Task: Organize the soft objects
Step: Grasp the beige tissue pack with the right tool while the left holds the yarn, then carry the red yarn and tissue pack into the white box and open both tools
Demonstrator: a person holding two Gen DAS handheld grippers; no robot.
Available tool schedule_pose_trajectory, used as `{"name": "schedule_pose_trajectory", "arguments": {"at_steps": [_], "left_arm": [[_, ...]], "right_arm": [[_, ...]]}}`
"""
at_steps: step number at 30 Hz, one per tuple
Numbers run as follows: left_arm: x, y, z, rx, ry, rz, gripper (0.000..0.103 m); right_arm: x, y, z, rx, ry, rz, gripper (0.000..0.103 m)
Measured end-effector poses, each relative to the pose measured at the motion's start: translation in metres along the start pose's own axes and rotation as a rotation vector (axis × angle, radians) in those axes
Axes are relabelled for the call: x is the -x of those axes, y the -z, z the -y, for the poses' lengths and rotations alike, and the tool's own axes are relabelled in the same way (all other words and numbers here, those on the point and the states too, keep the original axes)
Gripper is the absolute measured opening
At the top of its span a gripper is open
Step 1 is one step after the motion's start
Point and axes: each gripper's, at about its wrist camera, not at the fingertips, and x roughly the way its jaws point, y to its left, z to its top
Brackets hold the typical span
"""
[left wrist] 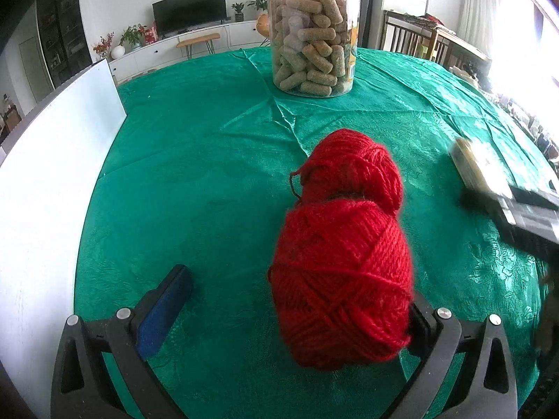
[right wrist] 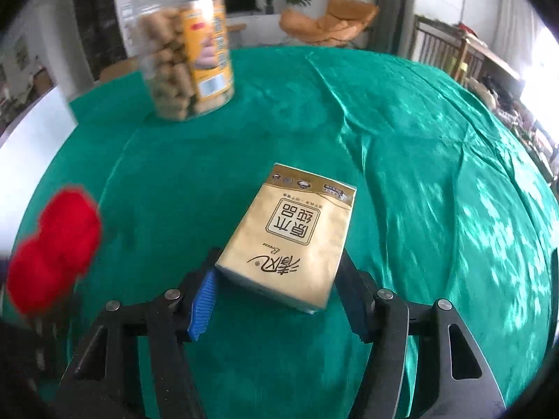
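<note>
The right claw (right wrist: 276,293) straddles the near end of a tissue pack (right wrist: 293,237) lying on the green tabletop (right wrist: 419,174); whether its pads already press, the view cannot tell. The pack is probably light and squashy, best taken across its short sides. The left claw (left wrist: 290,310) gapes, red yarn (left wrist: 344,262) against one finger. Beyond stands a snack jar (left wrist: 312,35).

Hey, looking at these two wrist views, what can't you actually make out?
- Left gripper: right finger hidden behind the yarn, so contact is unclear.
- Tissue pack: right pad's contact is hidden behind it.
- Jar: label blurred in right view.
- Right gripper: blurred, cut off in left view.
</note>
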Motion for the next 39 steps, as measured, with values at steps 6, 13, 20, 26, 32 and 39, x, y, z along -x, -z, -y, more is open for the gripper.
{"name": "schedule_pose_trajectory", "arguments": {"at_steps": [6, 13, 20, 26, 32, 39], "left_arm": [[0.000, 0.000, 0.000, 0.000, 0.000, 0.000, 0.103], [0.001, 0.000, 0.000, -0.001, 0.003, 0.000, 0.103], [0.012, -0.006, 0.007, -0.053, 0.126, -0.093, 0.103], [0.010, -0.023, 0.036, -0.155, 0.060, -0.071, 0.058], [0.032, -0.024, 0.008, 0.047, 0.172, -0.048, 0.043], [0.132, -0.018, -0.047, 0.183, 0.214, 0.081, 0.044]], "right_arm": [[0.002, 0.013, 0.004, -0.007, -0.008, 0.011, 0.066], [-0.010, 0.010, 0.020, 0.014, -0.050, -0.002, 0.081], [-0.004, 0.014, 0.024, 0.087, -0.102, -0.077, 0.081], [-0.011, -0.009, 0.042, -0.041, -0.169, -0.211, 0.081], [0.009, -0.013, 0.054, -0.108, -0.213, -0.172, 0.060], [0.081, -0.031, -0.009, -0.036, -0.381, -0.046, 0.060]]}}
